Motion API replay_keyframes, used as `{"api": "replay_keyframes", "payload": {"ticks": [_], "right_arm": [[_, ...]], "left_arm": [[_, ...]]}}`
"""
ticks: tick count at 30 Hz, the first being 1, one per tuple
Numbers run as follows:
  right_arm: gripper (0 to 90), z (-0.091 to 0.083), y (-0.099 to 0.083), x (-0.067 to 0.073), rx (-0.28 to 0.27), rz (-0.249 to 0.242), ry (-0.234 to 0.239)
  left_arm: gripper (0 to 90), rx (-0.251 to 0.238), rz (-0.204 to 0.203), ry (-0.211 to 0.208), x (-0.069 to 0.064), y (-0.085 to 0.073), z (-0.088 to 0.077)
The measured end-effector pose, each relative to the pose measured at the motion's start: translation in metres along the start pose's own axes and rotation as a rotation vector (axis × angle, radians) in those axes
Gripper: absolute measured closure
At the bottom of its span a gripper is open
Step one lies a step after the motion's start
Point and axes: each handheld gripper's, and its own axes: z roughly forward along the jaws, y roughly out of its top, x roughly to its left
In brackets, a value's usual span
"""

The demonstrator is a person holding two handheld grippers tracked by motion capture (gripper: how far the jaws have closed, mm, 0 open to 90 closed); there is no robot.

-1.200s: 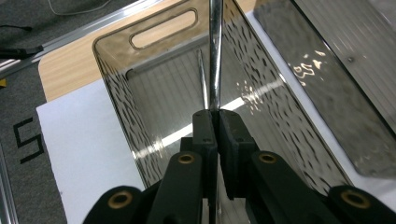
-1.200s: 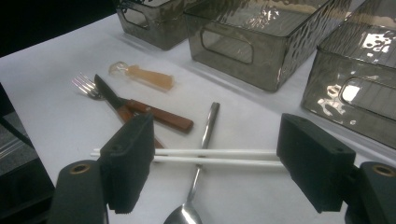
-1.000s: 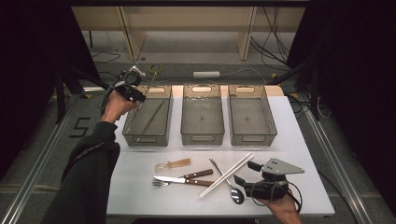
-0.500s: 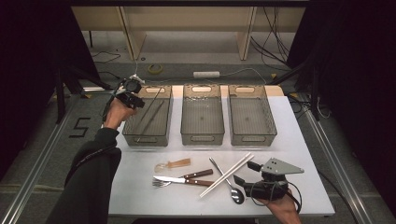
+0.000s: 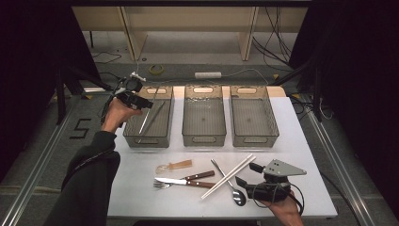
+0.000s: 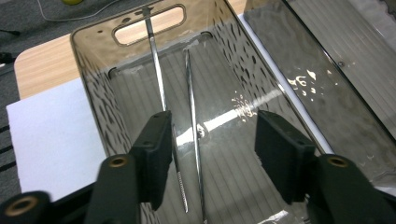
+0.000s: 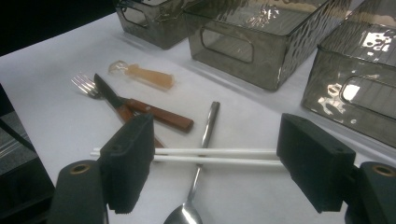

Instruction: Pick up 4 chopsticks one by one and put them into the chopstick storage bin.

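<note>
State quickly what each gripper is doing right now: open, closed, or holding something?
Left gripper: open, jaws just been opening, metal chopsticks released into left bin.
Right gripper: open, empty, above white chopsticks.

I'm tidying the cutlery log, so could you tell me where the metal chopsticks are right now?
In the high view the metal chopsticks lie in the leftmost bin, below the open left gripper.

Three bins in a row at the back of the counter (image 5: 141,188): left bin (image 5: 129,134), middle bin (image 5: 203,136), right bin (image 5: 254,136). Metal chopsticks (image 5: 149,117) lie in the left bin. In front: wrapped utensil (image 5: 175,165), knife (image 5: 181,181) over fork (image 5: 162,184), spoon (image 5: 230,186) crossed by white chopsticks (image 5: 229,175).
</note>
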Motion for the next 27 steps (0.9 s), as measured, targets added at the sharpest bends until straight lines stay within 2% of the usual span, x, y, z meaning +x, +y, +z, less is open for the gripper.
{"api": "replay_keyframes", "payload": {"ticks": [4,10,12,15,19,22,24,25,26,27], "right_arm": [[28.7,0.000,0.000,0.000,-0.003,-0.002,0.000],[28.7,0.000,0.000,0.000,-0.004,-0.002,0.000],[28.7,0.000,0.000,0.000,-0.004,-0.001,-0.002],[28.7,0.000,0.000,0.000,-0.005,0.003,-0.002],[28.7,-0.001,0.000,0.000,-0.007,0.002,-0.005],[28.7,-0.001,0.000,-0.001,-0.009,0.002,-0.007],[28.7,-0.002,0.000,-0.001,-0.010,0.001,-0.008],[28.7,-0.002,0.000,-0.001,-0.010,0.000,-0.008],[28.7,-0.002,0.000,-0.001,-0.010,0.000,-0.009],[28.7,-0.003,0.001,-0.001,-0.016,0.002,-0.009]], "left_arm": [[38.9,-0.041,-0.040,-0.031,0.002,-0.004,-0.009],[33.9,-0.078,-0.060,-0.079,-0.003,-0.016,-0.022],[32.9,-0.102,-0.076,-0.096,-0.005,-0.022,-0.027],[31.2,-0.105,-0.070,-0.110,-0.011,-0.032,-0.033],[29.2,-0.126,-0.086,-0.140,-0.018,-0.046,-0.039],[27.7,-0.158,-0.099,-0.167,-0.025,-0.057,-0.043],[27.6,-0.201,-0.116,-0.186,-0.031,-0.068,-0.044],[28.1,-0.195,-0.112,-0.185,-0.034,-0.071,-0.042],[27.6,-0.176,-0.090,-0.172,-0.038,-0.074,-0.041],[26.7,-0.181,-0.068,-0.161,-0.042,-0.077,-0.041]]}}
